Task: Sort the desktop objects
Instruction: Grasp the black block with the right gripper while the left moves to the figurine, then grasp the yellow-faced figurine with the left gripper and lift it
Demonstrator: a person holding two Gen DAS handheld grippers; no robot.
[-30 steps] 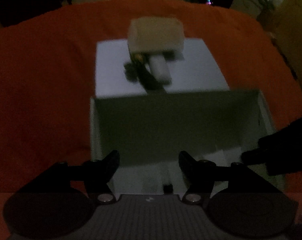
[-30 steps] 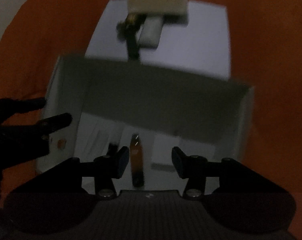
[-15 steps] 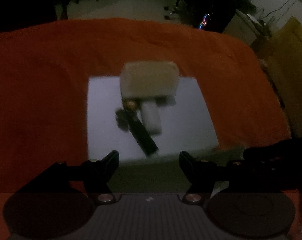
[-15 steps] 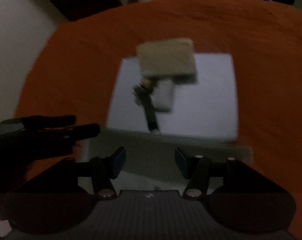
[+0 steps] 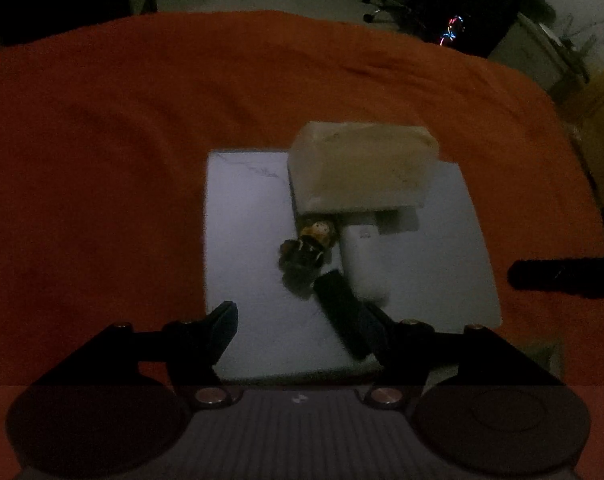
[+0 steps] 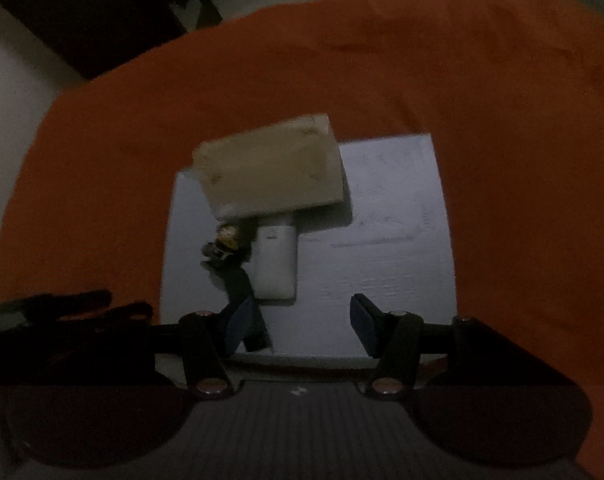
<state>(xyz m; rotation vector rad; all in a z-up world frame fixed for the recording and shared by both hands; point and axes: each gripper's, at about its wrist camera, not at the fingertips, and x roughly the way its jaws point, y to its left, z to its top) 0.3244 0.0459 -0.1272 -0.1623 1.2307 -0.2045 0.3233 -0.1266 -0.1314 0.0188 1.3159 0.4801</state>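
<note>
A white sheet lies on the orange cloth. On it stand a beige box, a white flat device, a small dark toy figure and a black bar. My left gripper is open and empty above the sheet's near edge, next to the black bar. My right gripper is open and empty, its left finger over the black bar's end.
The orange cloth covers the table. A white box rim shows just under both grippers. The other gripper shows as a dark shape at the right edge and at the left edge. Dark floor and furniture lie beyond.
Both grippers have lifted and pulled back from the open white box. The box has dropped out of sight below, and the sheet with its objects now fills the middle.
</note>
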